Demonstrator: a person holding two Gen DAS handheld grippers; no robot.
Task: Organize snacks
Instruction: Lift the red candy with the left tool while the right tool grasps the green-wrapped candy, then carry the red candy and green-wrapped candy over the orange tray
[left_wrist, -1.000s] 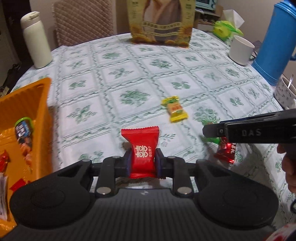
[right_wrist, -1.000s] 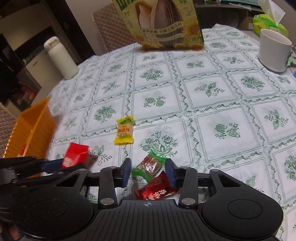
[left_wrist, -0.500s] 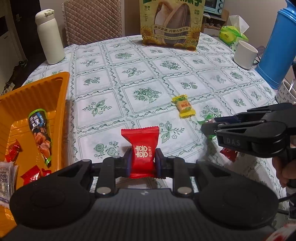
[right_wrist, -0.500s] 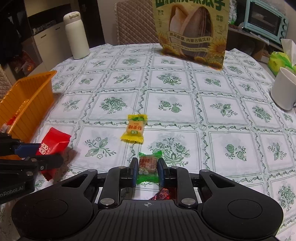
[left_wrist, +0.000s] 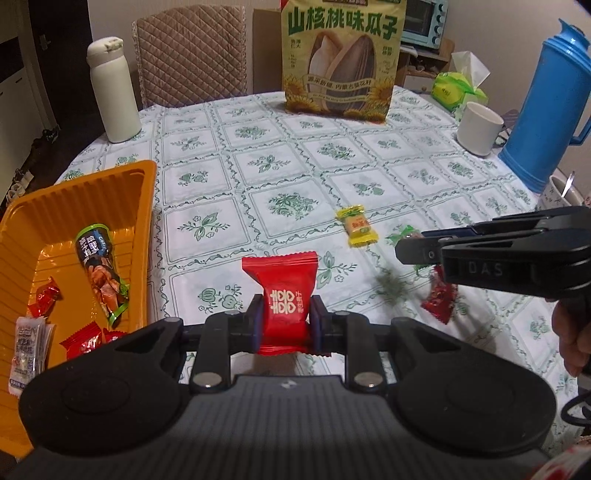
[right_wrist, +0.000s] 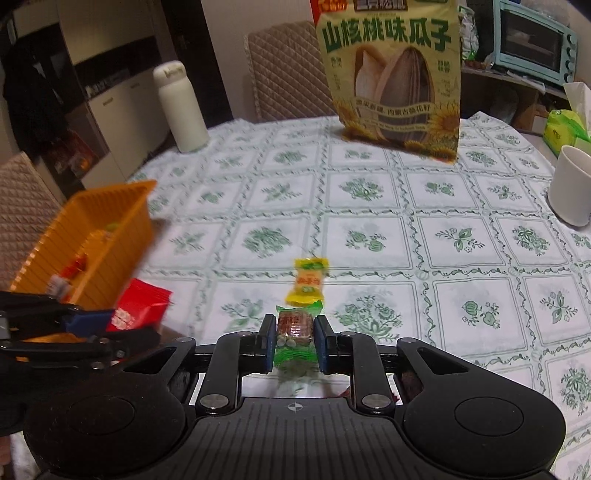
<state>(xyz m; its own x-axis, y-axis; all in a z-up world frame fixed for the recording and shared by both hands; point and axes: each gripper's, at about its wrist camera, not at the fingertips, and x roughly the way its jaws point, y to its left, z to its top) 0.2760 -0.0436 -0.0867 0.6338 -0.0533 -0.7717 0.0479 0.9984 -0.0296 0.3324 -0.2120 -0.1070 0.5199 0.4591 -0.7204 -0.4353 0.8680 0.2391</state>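
Left gripper clamped on red candy, right gripper clamped on green-wrapped candy, orange tray nearby

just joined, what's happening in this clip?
A person is sorting snacks with a pair of tongs in each hand. The left tongs are shut on a red candy packet, and the right tongs are shut on a green-wrapped candy. An orange tray at the left already holds several snacks. A yellow candy and a red-wrapped candy lie loose on the tablecloth.
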